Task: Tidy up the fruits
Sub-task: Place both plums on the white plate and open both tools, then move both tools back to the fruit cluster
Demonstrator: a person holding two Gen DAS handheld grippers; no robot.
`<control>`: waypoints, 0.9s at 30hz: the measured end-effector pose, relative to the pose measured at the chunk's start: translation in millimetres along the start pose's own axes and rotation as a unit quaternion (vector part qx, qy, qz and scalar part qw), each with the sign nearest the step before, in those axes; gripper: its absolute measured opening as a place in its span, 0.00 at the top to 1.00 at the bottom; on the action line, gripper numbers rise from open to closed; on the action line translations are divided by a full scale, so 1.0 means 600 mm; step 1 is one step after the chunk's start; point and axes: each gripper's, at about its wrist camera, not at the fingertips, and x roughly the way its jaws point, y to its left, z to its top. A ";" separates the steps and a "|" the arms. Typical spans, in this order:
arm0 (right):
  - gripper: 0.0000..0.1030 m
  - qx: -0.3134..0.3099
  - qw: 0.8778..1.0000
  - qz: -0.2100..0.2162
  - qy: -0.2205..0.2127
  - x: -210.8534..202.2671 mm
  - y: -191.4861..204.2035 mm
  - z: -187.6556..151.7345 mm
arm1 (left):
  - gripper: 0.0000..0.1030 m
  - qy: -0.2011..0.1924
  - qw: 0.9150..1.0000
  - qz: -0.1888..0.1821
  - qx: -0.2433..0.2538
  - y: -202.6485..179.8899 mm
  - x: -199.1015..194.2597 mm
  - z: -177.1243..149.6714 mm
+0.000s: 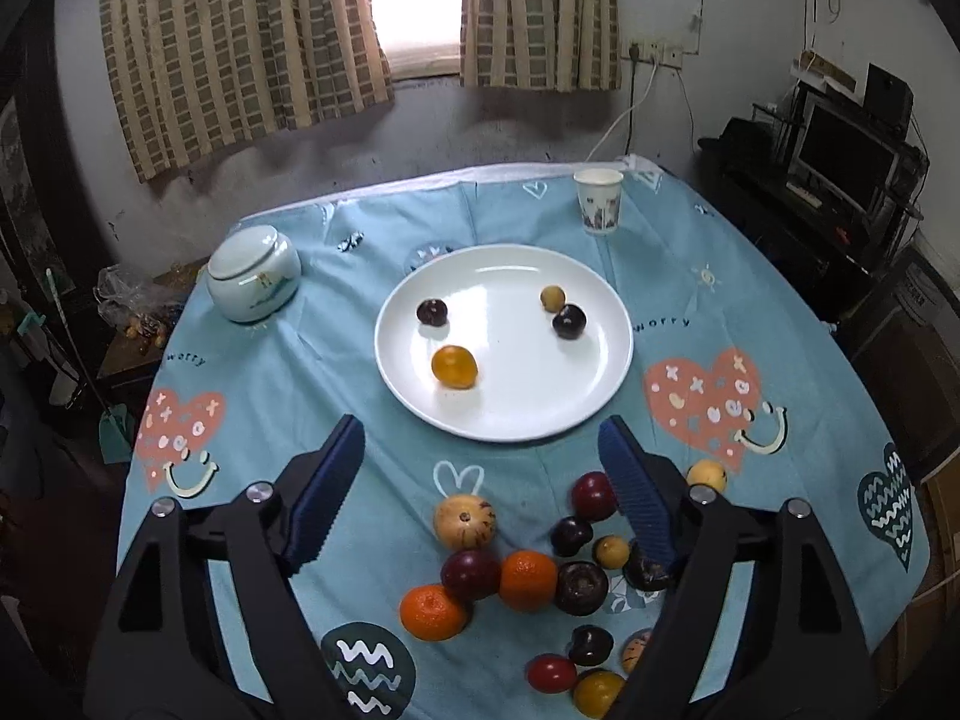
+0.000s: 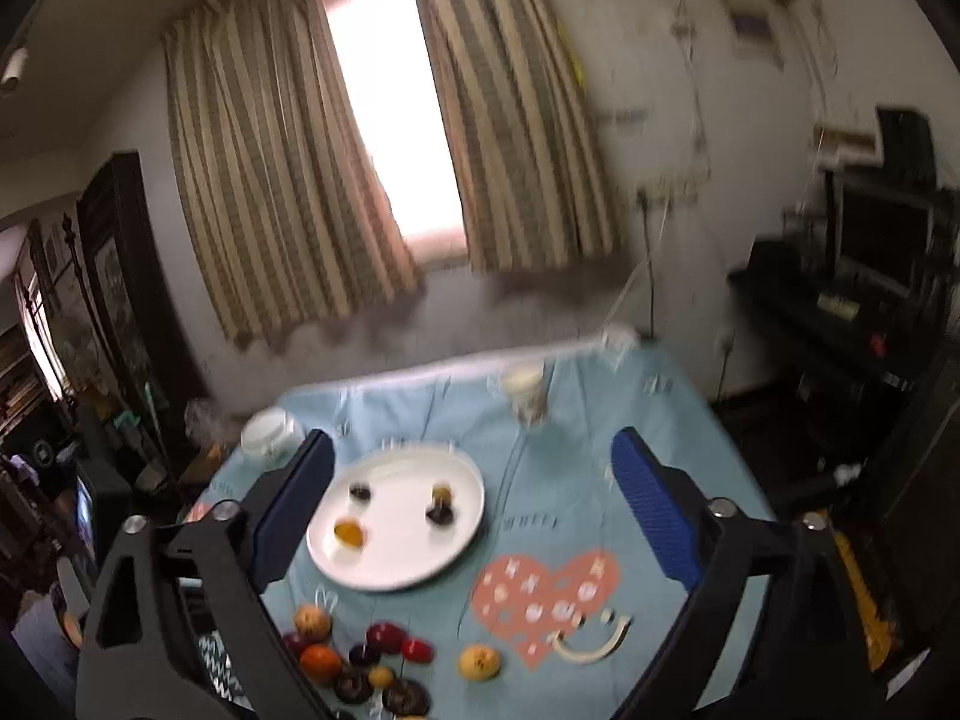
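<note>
Midway across a table draped in a light-blue cloth printed with hearts (image 1: 288, 372), a round white plate (image 1: 600, 372) sits near the centre and carries four fruits: a dark plum (image 1: 432, 312) toward its left side, a small yellow fruit (image 1: 552, 298) touching a second dark plum (image 1: 569, 321) toward its right, and an amber-orange fruit (image 1: 454, 366) nearer the front rim. Off the plate, a loose cluster lies near the table's front edge: a tan striped round fruit (image 1: 464, 521), two bright orange mandarins (image 1: 528, 580) (image 1: 432, 612), a dark-red plum (image 1: 471, 574) pressed between them, and more dark, red and yellow fruits to their right. One pale yellow-orange fruit (image 2: 478, 662) lies apart from the cluster, beside a pink heart print.

Both tools hang above the table holding nothing. The left gripper (image 1: 483, 489), its blue ribbed fingers (image 1: 327, 492) spread wide, hovers over the front cluster with the right finger in front of some of the fruit. The right gripper (image 2: 474, 510), fingers likewise wide apart, is raised higher above the table; its view is blurred.

At the table's far left corner stands a white lidded ceramic jar (image 1: 252, 281); a patterned paper cup (image 1: 597, 201) stands upright near the far right corner. Striped curtains (image 1: 240, 42) frame a bright window behind.
</note>
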 end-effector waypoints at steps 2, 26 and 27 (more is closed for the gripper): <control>0.01 -0.019 0.996 -0.005 -0.089 -0.077 0.013 0.049 | 0.19 -0.014 1.000 0.003 -0.005 0.003 -0.023 0.003; 0.15 -0.104 0.928 0.034 0.357 0.085 0.042 -0.365 | 0.18 0.088 0.996 0.021 0.019 0.026 -0.036 -0.167; 0.16 -0.104 0.916 0.044 0.386 0.089 0.043 -0.391 | 0.18 0.096 0.995 0.018 0.025 0.023 -0.034 -0.180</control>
